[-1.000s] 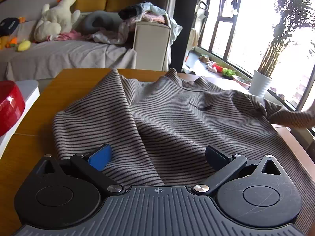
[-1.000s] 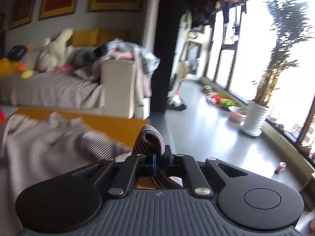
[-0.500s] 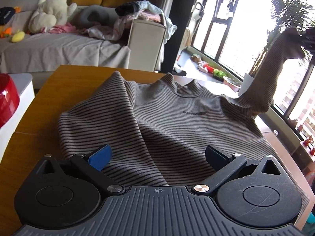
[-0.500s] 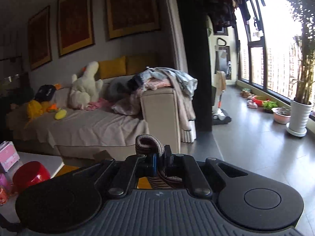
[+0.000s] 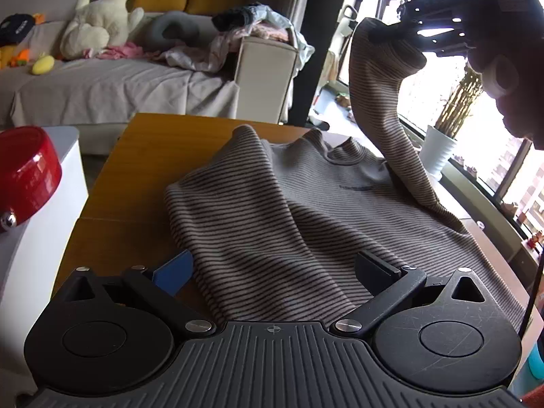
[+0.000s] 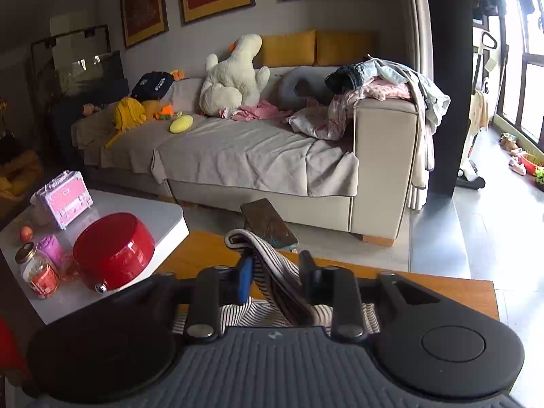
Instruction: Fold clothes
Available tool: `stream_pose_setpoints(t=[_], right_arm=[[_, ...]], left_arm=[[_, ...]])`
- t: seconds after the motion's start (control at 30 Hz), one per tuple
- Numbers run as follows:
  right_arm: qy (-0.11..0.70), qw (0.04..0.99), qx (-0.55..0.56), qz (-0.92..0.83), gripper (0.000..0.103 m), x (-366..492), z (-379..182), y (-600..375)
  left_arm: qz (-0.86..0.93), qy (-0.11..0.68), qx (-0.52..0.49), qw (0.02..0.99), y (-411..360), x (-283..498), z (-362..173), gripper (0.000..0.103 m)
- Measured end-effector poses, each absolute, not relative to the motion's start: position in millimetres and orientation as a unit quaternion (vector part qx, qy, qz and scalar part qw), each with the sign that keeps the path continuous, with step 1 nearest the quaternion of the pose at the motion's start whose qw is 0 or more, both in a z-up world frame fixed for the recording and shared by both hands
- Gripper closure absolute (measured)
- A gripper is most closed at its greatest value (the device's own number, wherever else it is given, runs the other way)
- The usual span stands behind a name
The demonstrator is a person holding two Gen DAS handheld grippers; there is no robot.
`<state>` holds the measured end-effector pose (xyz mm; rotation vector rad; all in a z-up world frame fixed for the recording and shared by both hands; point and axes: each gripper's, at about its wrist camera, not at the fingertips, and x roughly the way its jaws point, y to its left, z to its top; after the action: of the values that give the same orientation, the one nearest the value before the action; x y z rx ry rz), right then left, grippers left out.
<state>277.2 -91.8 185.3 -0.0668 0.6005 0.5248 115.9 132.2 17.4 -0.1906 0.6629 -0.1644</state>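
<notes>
A brown striped sweater (image 5: 340, 221) lies face up on the wooden table (image 5: 153, 156), its left side folded inward. My left gripper (image 5: 273, 270) hovers open over the near hem, both fingers wide apart with nothing between them. At the upper right, my right gripper (image 5: 391, 32) holds the sweater's right sleeve (image 5: 380, 102) lifted high over the collar. In the right wrist view the sleeve's cuff (image 6: 268, 261) runs slantwise between the fingers of the right gripper (image 6: 276, 272), whose jaws stand parted with small gaps beside the cloth.
A red bowl (image 6: 112, 248) sits on a white side table (image 6: 136, 210) left of the wooden table, with a jar and a pink case. A grey sofa (image 6: 255, 149) with toys stands behind. A white plant pot (image 5: 437, 149) stands by the window.
The right gripper carried the sleeve up and leftward over the sweater, and its jaws have parted around the cuff. The left gripper stayed open over the hem.
</notes>
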Motion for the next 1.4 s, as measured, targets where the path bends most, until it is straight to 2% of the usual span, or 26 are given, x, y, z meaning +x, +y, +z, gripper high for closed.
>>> stream_pose_setpoints(t=[0.03,0.1,0.2,0.27,0.3,0.33,0.4,0.6,0.73,0.9,0.97,1.13,1.27,1.4], right_arm=[[0.292,0.92,-0.04,0.257,0.048,272,184,-95],[0.291,0.919,-0.053,0.26,0.041,260,183,-104],[0.282,0.924,-0.062,0.251,0.039,245,180,-125],[0.279,0.929,-0.056,0.235,0.039,242,173,-143],[0.279,0.932,-0.052,0.227,0.042,242,168,-152],[0.282,0.933,-0.046,0.22,0.054,243,161,-160],[0.294,0.932,-0.025,0.208,0.069,249,144,-177],[0.31,0.919,0.051,0.238,0.069,276,88,-193],[0.331,0.904,0.056,0.265,0.059,302,62,-168],[0.369,0.865,0.085,0.33,0.059,307,37,-150],[0.37,0.842,0.033,0.392,0.056,279,39,-138],[0.345,0.807,-0.11,0.467,0.056,198,44,-126],[0.347,0.854,-0.034,0.387,0.056,195,54,-165],[0.374,0.872,0.162,0.27,0.056,225,45,-226]], left_arm=[[-0.081,0.327,-0.096,0.937,133,117,16,0.0],[-0.085,0.331,-0.099,0.934,132,119,13,0.0],[-0.1,0.333,-0.102,0.932,128,122,13,0.0],[-0.117,0.332,-0.106,0.93,123,128,17,0.0],[-0.125,0.332,-0.109,0.929,121,131,19,0.0],[-0.132,0.331,-0.112,0.928,120,136,22,0.0],[-0.142,0.33,-0.119,0.926,116,149,29,0.0],[-0.14,0.324,-0.133,0.926,104,179,47,0.0],[-0.134,0.327,-0.14,0.925,101,183,48,0.0],[-0.108,0.337,-0.148,0.923,120,183,49,0.0],[-0.098,0.335,-0.161,0.923,134,183,52,0.0],[-0.08,0.331,-0.2,0.919,157,192,55,0.0],[-0.094,0.333,-0.21,0.914,152,207,55,0.0],[-0.096,0.346,-0.208,0.91,136,233,47,0.001]])
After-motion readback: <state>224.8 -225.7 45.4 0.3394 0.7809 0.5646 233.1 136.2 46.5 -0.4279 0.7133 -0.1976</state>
